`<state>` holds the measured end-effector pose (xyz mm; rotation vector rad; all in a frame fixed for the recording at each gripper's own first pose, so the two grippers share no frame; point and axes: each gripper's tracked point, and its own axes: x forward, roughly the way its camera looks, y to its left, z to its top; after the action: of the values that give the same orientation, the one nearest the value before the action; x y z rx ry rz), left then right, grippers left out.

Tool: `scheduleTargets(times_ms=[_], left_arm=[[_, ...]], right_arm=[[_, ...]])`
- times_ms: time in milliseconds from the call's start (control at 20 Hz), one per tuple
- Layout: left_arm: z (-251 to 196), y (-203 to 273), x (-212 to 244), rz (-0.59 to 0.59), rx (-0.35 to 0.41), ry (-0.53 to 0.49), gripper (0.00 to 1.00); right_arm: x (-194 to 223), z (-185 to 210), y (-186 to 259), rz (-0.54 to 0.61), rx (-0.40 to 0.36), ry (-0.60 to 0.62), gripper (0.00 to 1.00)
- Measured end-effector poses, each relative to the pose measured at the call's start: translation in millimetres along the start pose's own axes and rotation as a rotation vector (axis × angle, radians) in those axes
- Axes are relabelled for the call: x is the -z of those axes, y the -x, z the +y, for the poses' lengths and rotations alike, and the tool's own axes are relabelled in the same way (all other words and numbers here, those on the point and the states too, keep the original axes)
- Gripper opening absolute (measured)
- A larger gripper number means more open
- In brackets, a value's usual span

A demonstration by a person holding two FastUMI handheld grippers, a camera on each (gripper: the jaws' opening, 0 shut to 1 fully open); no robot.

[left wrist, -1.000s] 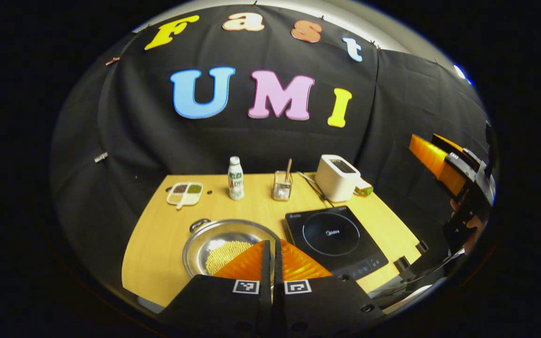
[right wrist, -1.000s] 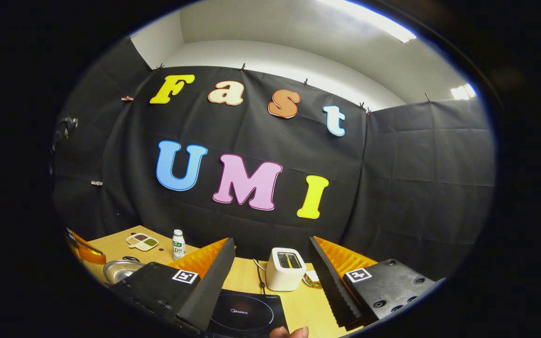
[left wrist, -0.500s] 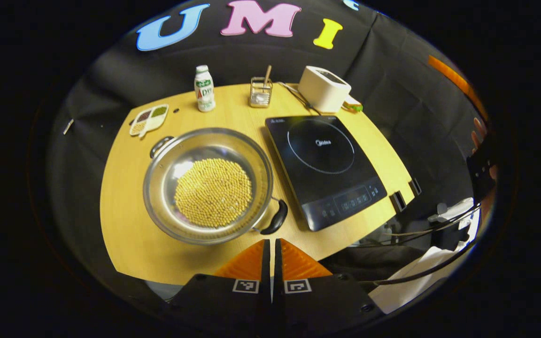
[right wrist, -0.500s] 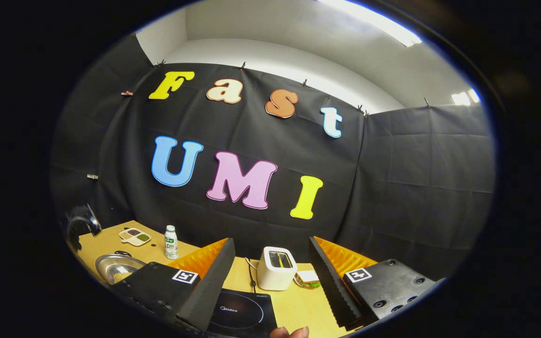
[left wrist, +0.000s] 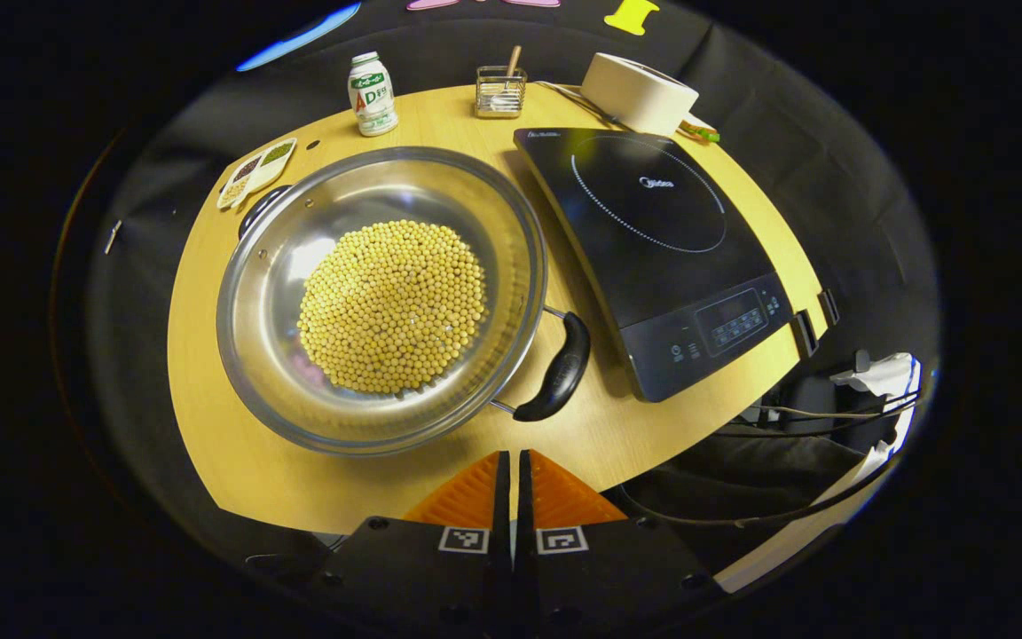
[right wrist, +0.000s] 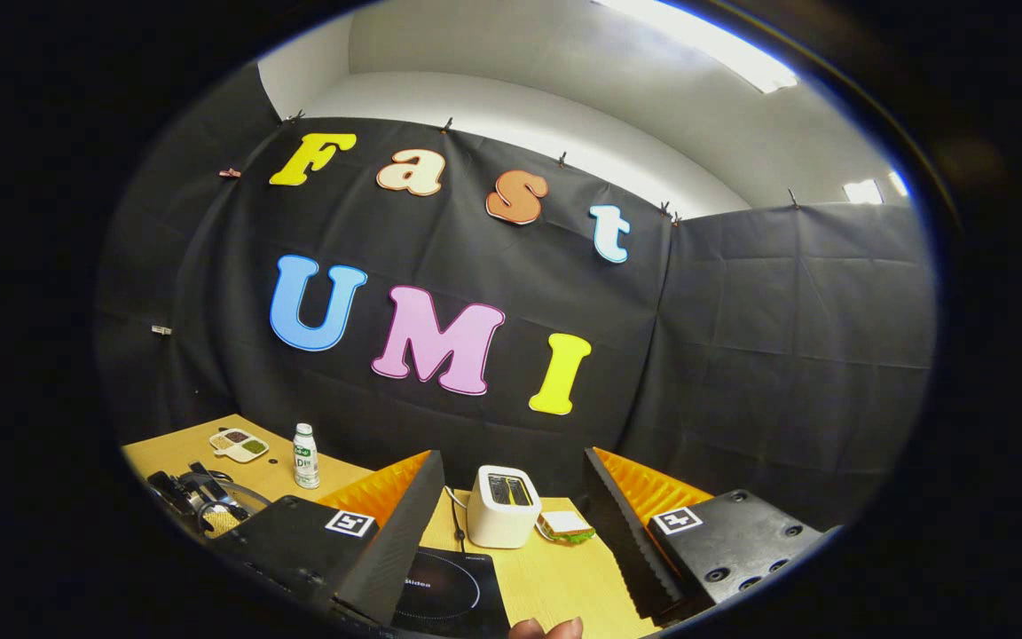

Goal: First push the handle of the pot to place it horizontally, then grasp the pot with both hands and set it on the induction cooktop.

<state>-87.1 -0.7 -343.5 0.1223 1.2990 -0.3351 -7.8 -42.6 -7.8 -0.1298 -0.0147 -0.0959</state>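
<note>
Pot of yellow beans on table, left of induction cooktop | black handle at near-right rim | left gripper above table edge, jaws pressed together | right gripper raised, jaws spread.

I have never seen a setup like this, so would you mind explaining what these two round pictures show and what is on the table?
No robot here: a person holds a two-finger gripper in each hand, and each carries a fisheye camera looking along its fingers.

The left gripper view looks down on a wooden table. The left gripper is at the bottom, fingers together, holding nothing. Just beyond it a steel pot of yellow beans sits beside a black induction cooktop. The pot's black handle points toward the gripper. Farther back are a small bottle, a divided dish, a glass holder and a white toaster.

The right gripper view looks level at the booth wall. The right gripper is open and empty, the toaster showing between its fingers.
</note>
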Motion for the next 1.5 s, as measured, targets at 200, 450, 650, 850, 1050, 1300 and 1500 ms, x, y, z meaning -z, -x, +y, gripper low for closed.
scheduleTargets(times_ms=[200,450,650,850,1050,1300,1500], left_arm=[[-1.1,-9.7,-12.6,-0.005,-0.017,0.033,0.05],[-7.9,-19.2,-29.7,-0.001,-0.019,0.046,0.05],[-12.4,-26.2,-52.4,-0.025,-0.025,0.061,0.05],[-14.7,-33.4,-80.0,-0.051,-0.036,0.071,0.05],[-15.9,-41.4,-107.2,-0.074,-0.040,0.084,0.05],[-15.5,-52.6,-137.3,-0.100,-0.051,0.098,0.05],[-14.0,-59.4,-160.9,-0.115,-0.058,0.103,0.05]], right_arm=[[1.0,-6.9,1.0,0.000,0.017,0.005,0.98],[7.3,-13.7,-0.4,0.012,0.029,0.019,0.97],[11.5,-20.8,-2.6,0.022,0.039,0.027,0.98],[17.6,-28.6,-4.9,0.035,0.052,0.037,0.97],[24.1,-35.0,-7.0,0.053,0.063,0.041,0.98],[29.7,-41.7,-12.5,0.065,0.082,0.044,0.97],[32.5,-44.3,-17.7,0.071,0.099,0.050,0.97]])
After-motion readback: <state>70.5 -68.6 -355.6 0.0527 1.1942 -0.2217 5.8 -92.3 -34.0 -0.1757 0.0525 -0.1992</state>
